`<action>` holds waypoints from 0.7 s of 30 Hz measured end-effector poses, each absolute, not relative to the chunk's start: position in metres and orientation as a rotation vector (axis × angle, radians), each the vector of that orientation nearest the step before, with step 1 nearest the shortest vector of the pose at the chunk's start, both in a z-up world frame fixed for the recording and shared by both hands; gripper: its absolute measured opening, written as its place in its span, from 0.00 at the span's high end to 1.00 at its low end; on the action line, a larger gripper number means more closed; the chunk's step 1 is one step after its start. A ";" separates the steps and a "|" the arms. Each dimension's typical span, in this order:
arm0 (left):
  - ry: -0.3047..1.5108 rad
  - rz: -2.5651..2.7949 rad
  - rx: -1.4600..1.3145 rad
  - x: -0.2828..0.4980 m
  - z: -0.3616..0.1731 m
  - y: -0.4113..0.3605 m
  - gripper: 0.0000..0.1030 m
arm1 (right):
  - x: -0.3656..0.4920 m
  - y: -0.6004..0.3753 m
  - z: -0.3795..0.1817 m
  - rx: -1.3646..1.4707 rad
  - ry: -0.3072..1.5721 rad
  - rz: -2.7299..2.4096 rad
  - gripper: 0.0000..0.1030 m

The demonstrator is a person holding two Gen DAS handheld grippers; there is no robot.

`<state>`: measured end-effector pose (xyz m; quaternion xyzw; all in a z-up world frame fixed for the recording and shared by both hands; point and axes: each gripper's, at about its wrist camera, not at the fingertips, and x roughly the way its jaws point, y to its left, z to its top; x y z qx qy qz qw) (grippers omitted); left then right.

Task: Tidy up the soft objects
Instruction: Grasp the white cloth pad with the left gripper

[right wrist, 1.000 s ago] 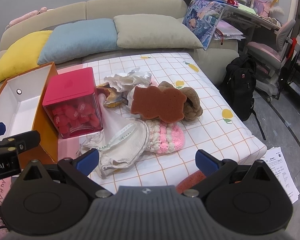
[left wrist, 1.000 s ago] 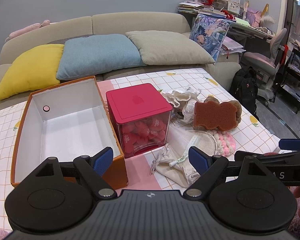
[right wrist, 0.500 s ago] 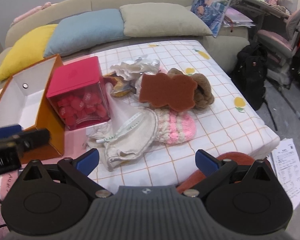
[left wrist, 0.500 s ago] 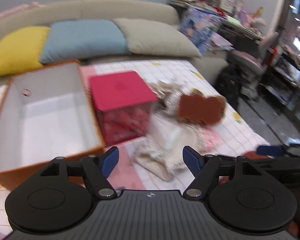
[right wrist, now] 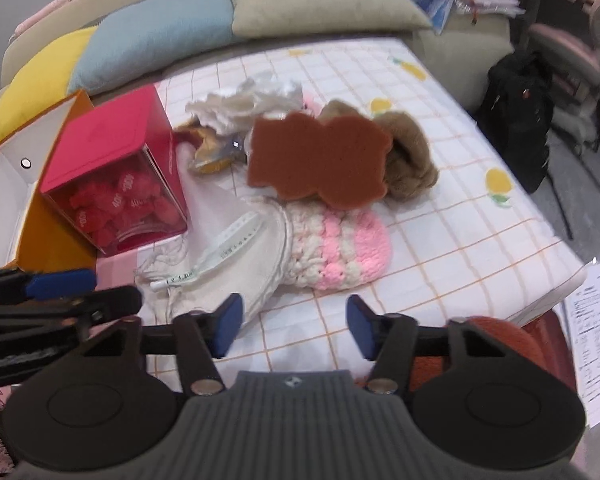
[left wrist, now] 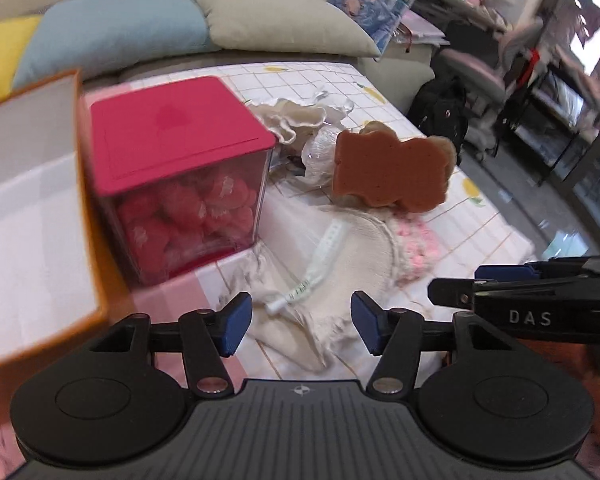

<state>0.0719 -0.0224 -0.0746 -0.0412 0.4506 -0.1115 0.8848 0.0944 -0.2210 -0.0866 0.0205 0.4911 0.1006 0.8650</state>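
Observation:
A pile of soft things lies on the checked cloth: a cream cloth bag (left wrist: pixel 340 256) (right wrist: pixel 236 276) nearest me, a pink and white knitted hat (right wrist: pixel 336 244), a brown bear-shaped sponge (left wrist: pixel 392 174) (right wrist: pixel 320 160), a tan knitted piece (right wrist: pixel 412 160) and a white frilly cloth (right wrist: pixel 252 100). My left gripper (left wrist: pixel 300 324) is open and empty, just above the near edge of the cream bag. My right gripper (right wrist: pixel 292 326) is open and empty, in front of the hat. An open orange box (left wrist: pixel 32 200) (right wrist: pixel 24 200) stands at the left.
A clear box with a red lid (left wrist: pixel 176 176) (right wrist: pixel 116 184), full of red pieces, stands between the orange box and the pile. Yellow, blue and grey cushions (right wrist: pixel 160 36) lie on the sofa behind. The table edge drops off at right, with a black backpack (right wrist: pixel 516 116) on the floor.
Both grippers have moved forward and down toward the pile. The left one has swung right, so the cream bag now lies between its fingers. Both stay open.

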 end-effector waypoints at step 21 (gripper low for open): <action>1.056 -0.040 -0.367 0.161 -0.120 -0.038 0.21 | 0.157 -0.253 -0.132 0.315 1.103 0.059 0.57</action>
